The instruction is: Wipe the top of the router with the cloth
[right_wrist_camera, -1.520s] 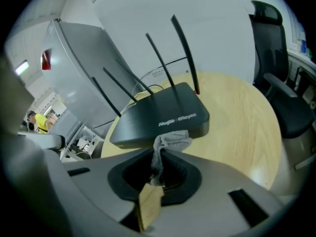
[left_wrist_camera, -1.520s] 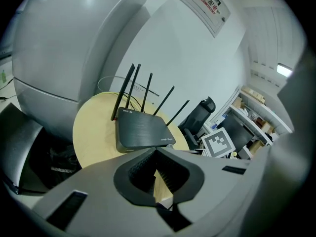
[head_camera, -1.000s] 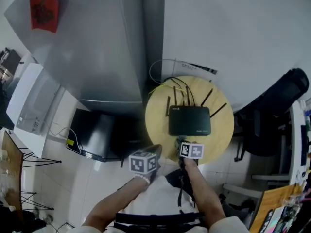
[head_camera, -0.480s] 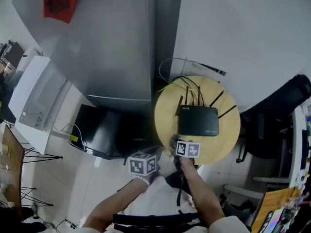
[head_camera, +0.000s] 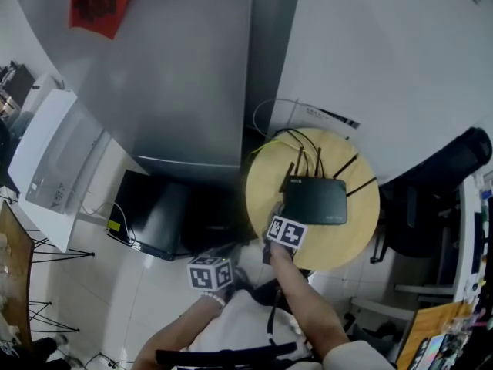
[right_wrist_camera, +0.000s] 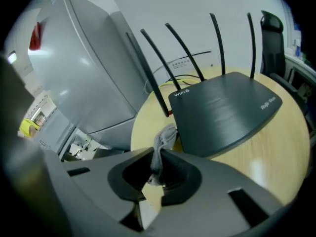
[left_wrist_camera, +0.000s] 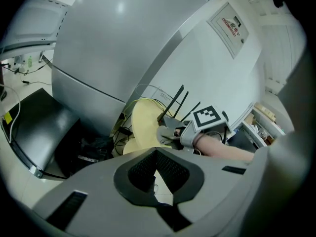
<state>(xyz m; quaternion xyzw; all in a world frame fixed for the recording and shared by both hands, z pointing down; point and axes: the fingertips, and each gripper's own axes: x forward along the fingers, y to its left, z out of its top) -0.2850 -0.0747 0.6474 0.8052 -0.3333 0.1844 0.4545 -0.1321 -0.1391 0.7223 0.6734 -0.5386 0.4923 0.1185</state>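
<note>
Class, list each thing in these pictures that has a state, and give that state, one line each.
router, flat on the table, antennas raised
cloth, bunched, at the router's edge
right gripper, shut on the cloth
left gripper, shut, empty, away from the table

The right claw (right_wrist_camera: 157, 168), gripping the cloth (right_wrist_camera: 165, 137), has slid left to the near-left corner of the router (right_wrist_camera: 224, 110).

Counts: 1 router (right_wrist_camera: 227, 110) w/ 5 antennas (right_wrist_camera: 185, 53); 1 cloth (right_wrist_camera: 165, 137); 1 round worktop (right_wrist_camera: 266, 157); 2 claws, i.e. left claw (left_wrist_camera: 157, 177) & right claw (right_wrist_camera: 155, 174), ea. w/ 1 marker cube (head_camera: 285, 232); 1 office chair (head_camera: 454, 168); 1 red sheet (head_camera: 100, 2) on the grey panel (head_camera: 177, 75).
</note>
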